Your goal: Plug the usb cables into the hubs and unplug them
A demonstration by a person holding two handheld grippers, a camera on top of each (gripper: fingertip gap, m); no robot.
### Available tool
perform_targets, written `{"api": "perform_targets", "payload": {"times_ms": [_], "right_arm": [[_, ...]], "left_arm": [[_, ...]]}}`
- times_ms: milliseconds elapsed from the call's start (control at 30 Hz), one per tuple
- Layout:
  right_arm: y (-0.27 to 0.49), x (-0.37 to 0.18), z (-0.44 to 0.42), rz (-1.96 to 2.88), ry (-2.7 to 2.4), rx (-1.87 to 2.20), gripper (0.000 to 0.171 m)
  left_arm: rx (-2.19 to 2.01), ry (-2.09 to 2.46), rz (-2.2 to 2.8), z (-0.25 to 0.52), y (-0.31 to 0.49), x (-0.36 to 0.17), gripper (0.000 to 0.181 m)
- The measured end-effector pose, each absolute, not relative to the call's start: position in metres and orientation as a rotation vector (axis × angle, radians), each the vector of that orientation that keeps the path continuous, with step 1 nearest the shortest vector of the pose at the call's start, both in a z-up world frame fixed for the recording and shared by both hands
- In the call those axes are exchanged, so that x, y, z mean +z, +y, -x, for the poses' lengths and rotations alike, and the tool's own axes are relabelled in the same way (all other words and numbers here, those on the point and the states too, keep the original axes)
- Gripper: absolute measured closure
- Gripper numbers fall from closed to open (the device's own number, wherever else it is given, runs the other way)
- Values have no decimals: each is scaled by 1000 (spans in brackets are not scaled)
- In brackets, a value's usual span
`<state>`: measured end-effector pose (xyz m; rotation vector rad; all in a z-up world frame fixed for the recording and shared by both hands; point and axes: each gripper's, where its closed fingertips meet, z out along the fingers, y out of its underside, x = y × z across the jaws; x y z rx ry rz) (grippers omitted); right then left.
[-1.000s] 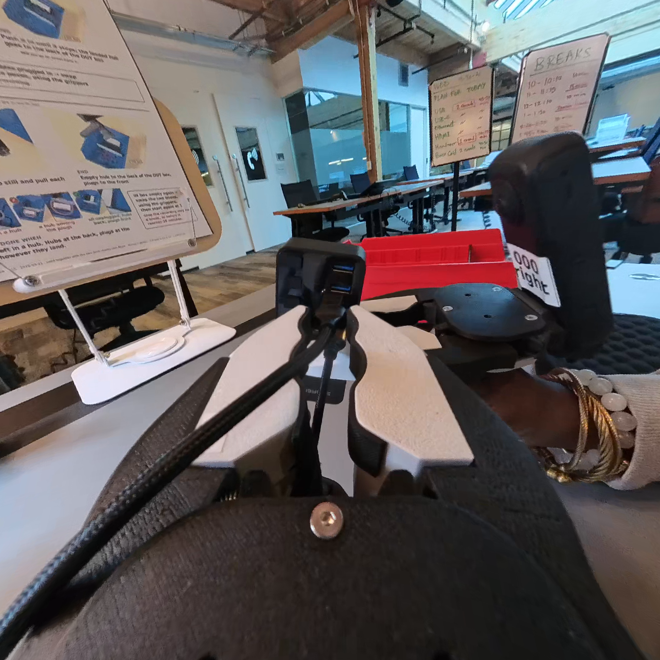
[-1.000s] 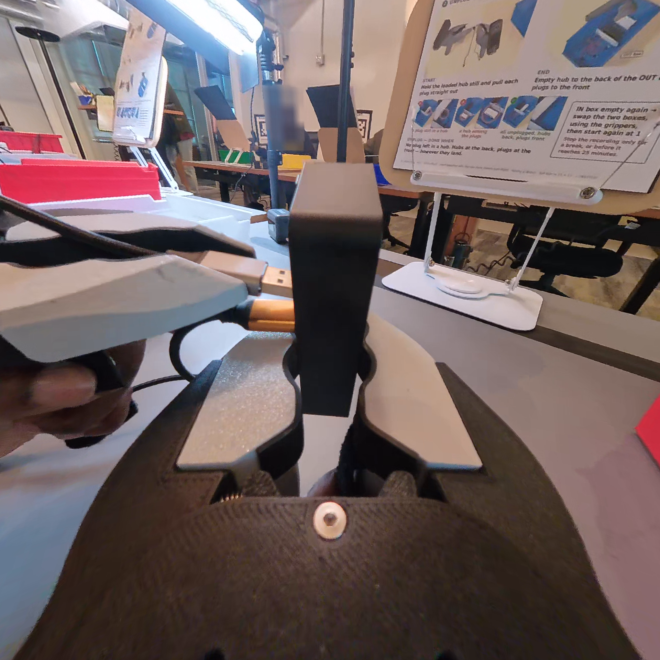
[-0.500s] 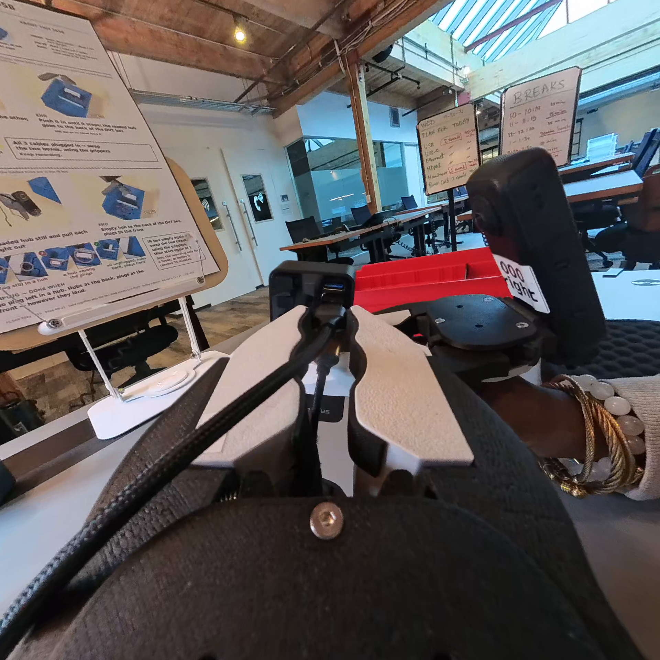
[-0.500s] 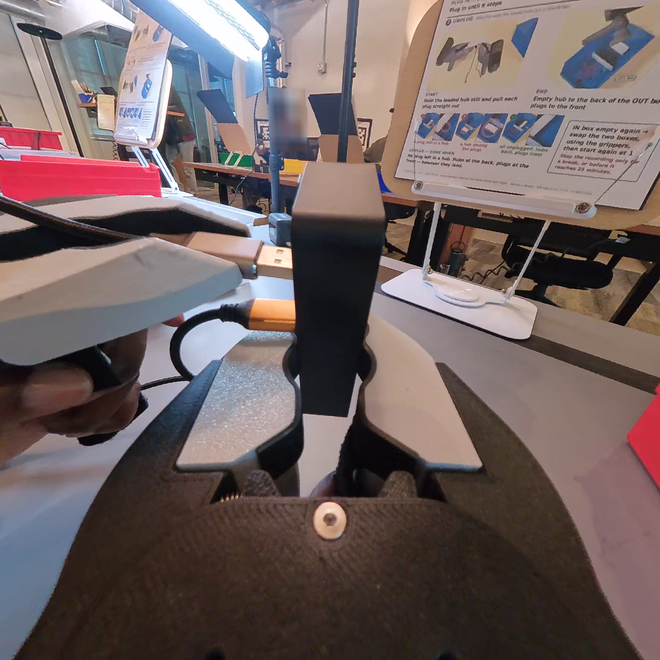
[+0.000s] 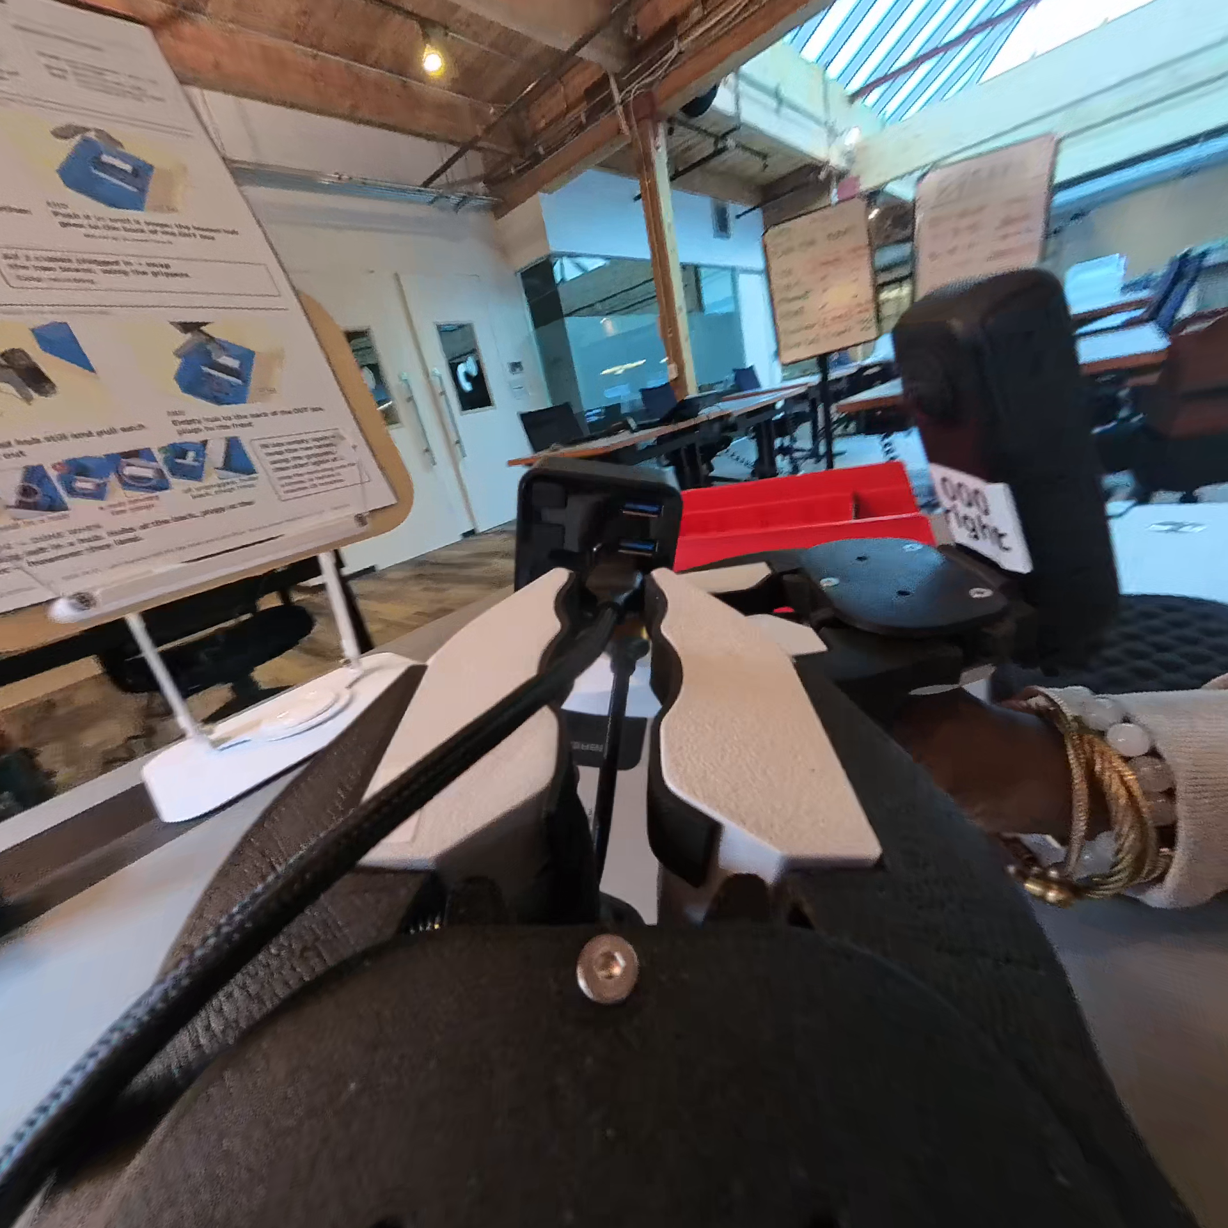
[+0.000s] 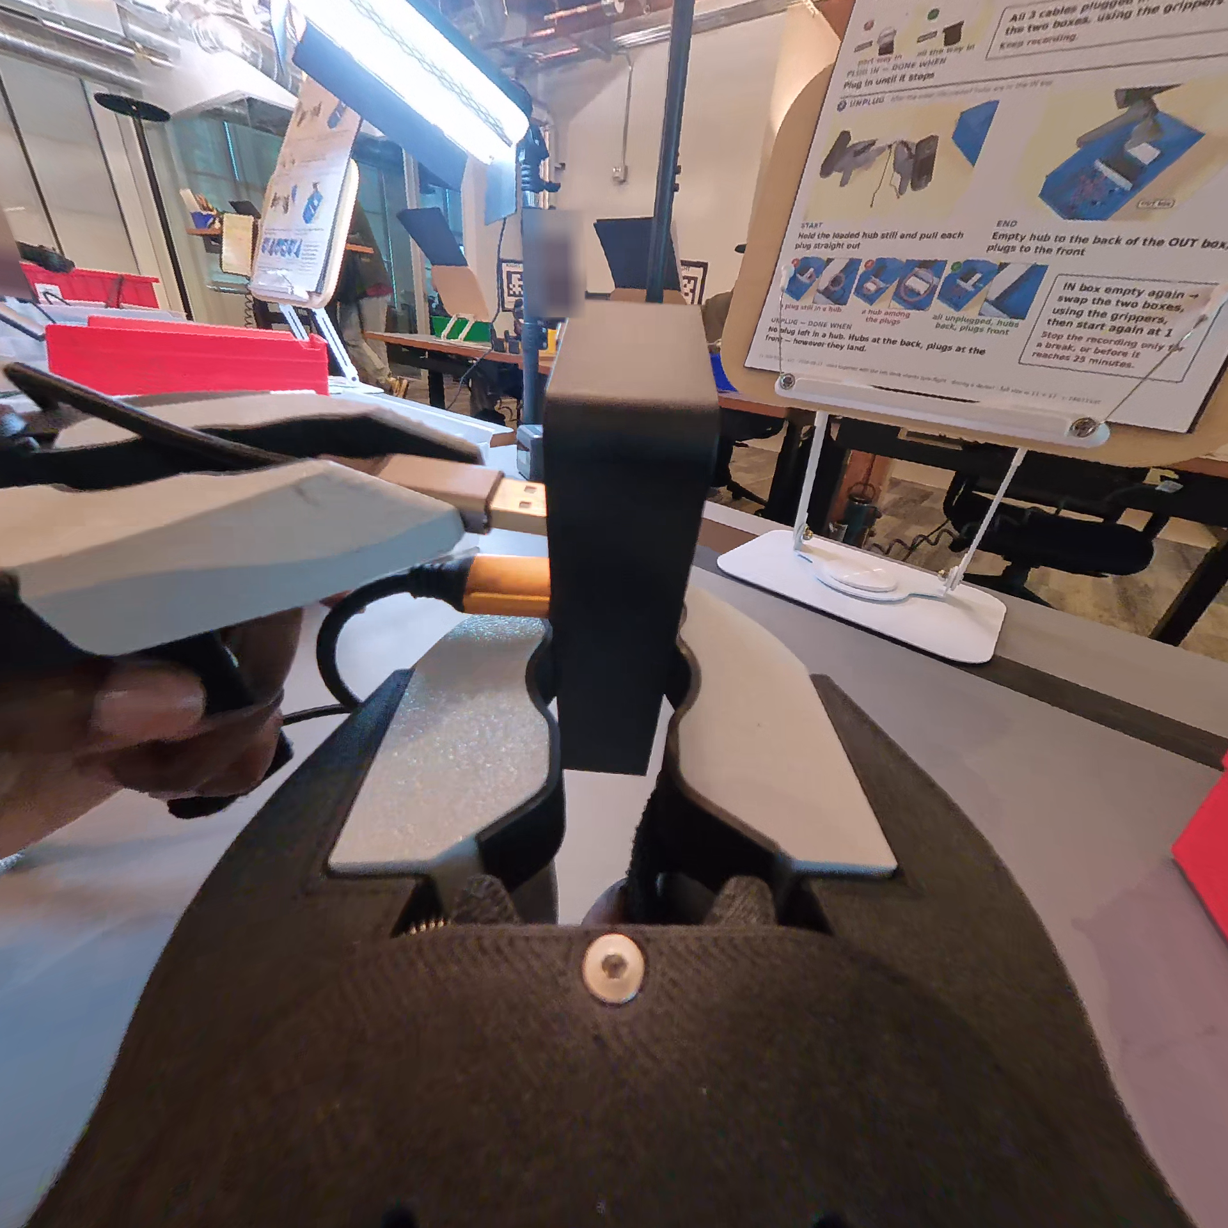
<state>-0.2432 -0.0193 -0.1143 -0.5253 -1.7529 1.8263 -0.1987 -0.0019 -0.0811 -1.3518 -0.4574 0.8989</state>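
My right gripper (image 6: 614, 664) is shut on a black USB hub (image 6: 631, 531) and holds it upright above the grey table. A gold-collared plug (image 6: 508, 585) sits in the hub's left face, its thin cable looping down. My left gripper (image 5: 608, 585) is shut on a tan USB plug (image 6: 515, 498) with a black braided cable (image 5: 332, 864). The plug's metal tip is at the hub's face, just above the gold one; how deep it sits I cannot tell. In the left wrist view the hub (image 5: 598, 525) shows two free blue ports above my fingertips.
An instruction board on a white stand (image 5: 166, 399) stands at the table's far edge and shows in the right wrist view (image 6: 997, 266) too. Red bins (image 5: 797, 518) sit behind the hub. A red edge (image 6: 1206, 857) lies at the right. The table (image 6: 997, 764) is grey. The tips of one gripper are about 6 cm away from the tips of the other.
Both grippers have risen and tilted up together. The held plug now sits higher above the gold plug, its tip still at the hub's face. Neither grip has changed.
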Motion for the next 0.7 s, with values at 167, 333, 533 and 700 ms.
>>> {"api": "perform_targets", "payload": {"times_ms": [167, 333, 533, 700], "right_arm": [[-21, -114, 241, 504, -1764, 1826, 142], [-23, -119, 242, 526, -1803, 1816, 142], [-23, -122, 243, 543, -1814, 1814, 142], [-21, -118, 242, 505, -1797, 1802, 142]], "left_arm": [[867, -415, 1311, 193, -1, -75, 162], [1004, -362, 1357, 193, -1, -77, 162], [991, -365, 1385, 194, 2, -81, 162], [935, -383, 1362, 192, 2, -80, 162]]}}
